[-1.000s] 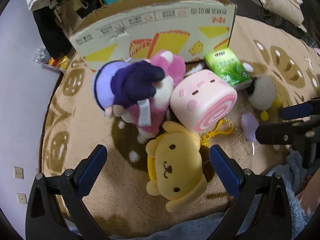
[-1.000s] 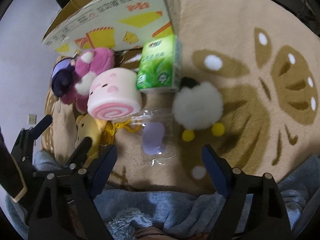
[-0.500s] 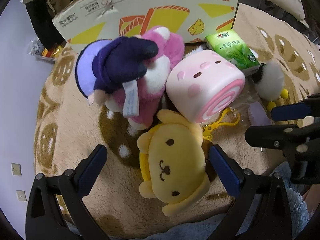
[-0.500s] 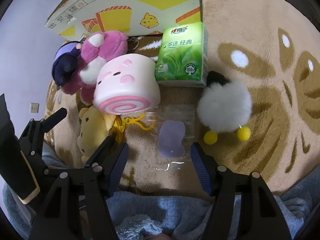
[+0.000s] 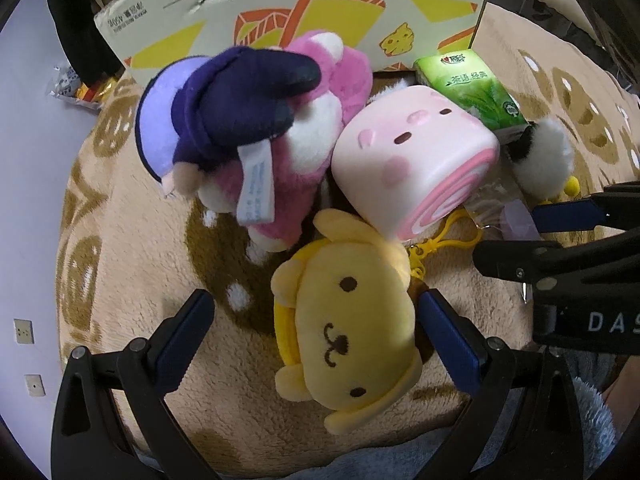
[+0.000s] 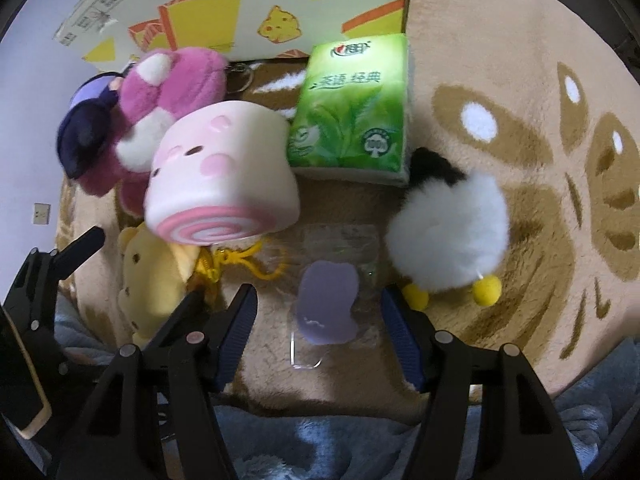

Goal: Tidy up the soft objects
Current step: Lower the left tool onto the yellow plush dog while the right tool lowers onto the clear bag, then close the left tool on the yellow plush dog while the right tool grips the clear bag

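Note:
A yellow dog plush [image 5: 344, 328] lies face up on the tan rug between the fingers of my left gripper [image 5: 316, 304], which is open; neither pad presses on it. My right gripper [image 6: 320, 300] points straight down, open, its blue pads on either side of a purple soft piece in a clear bag [image 6: 326, 304] without touching it. In the left wrist view the right gripper [image 5: 560, 232] reaches in from the right. A pink swirl roll squishy [image 6: 224, 184] leans on the yellow plush [image 6: 152, 280]. Behind lie a pink bear plush [image 5: 320, 92] and a purple plush [image 5: 224, 104].
A cardboard box [image 5: 320, 12] stands on its side behind the toys. A green tissue pack [image 6: 352, 108] lies against it, and a white fluffy pompom [image 6: 448, 232] with yellow balls sits to the right. Blue fleece [image 6: 320, 440] covers the near edge.
The right gripper has come down and in over the purple bagged piece, and its jaws have narrowed. The left gripper has sunk slightly toward the yellow plush, still open.

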The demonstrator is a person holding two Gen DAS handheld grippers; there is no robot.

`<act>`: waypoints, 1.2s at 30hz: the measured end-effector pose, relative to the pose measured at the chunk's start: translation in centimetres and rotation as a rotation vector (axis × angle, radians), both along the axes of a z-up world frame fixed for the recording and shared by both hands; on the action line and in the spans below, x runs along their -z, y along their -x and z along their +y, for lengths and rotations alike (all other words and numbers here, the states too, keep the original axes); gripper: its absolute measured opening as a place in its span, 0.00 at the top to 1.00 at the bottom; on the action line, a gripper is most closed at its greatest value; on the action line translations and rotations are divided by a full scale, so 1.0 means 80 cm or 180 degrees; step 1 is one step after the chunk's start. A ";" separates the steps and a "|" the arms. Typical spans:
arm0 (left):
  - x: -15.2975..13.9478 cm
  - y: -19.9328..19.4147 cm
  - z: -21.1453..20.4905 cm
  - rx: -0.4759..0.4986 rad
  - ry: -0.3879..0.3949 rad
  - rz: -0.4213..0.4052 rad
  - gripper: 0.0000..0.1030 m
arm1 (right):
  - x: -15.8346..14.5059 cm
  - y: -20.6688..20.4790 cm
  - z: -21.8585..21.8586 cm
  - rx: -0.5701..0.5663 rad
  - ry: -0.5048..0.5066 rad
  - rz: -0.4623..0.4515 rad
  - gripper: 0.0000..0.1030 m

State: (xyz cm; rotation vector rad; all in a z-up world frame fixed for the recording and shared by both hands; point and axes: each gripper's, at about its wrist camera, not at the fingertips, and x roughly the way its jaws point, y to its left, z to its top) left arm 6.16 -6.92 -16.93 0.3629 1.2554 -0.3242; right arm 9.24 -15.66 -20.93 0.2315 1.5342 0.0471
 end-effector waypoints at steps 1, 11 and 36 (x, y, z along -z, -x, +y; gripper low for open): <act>0.001 0.000 0.001 -0.0006 0.0006 0.0010 0.02 | 0.004 -0.003 0.004 -0.0008 0.0011 0.0014 0.35; 0.009 0.002 0.001 0.0021 0.0063 0.0086 0.09 | 0.027 -0.017 0.015 0.0016 0.0028 0.0082 0.48; -0.015 0.025 -0.003 0.0108 0.0261 0.0044 0.42 | -0.017 0.015 -0.002 -0.0007 0.0111 -0.0051 0.54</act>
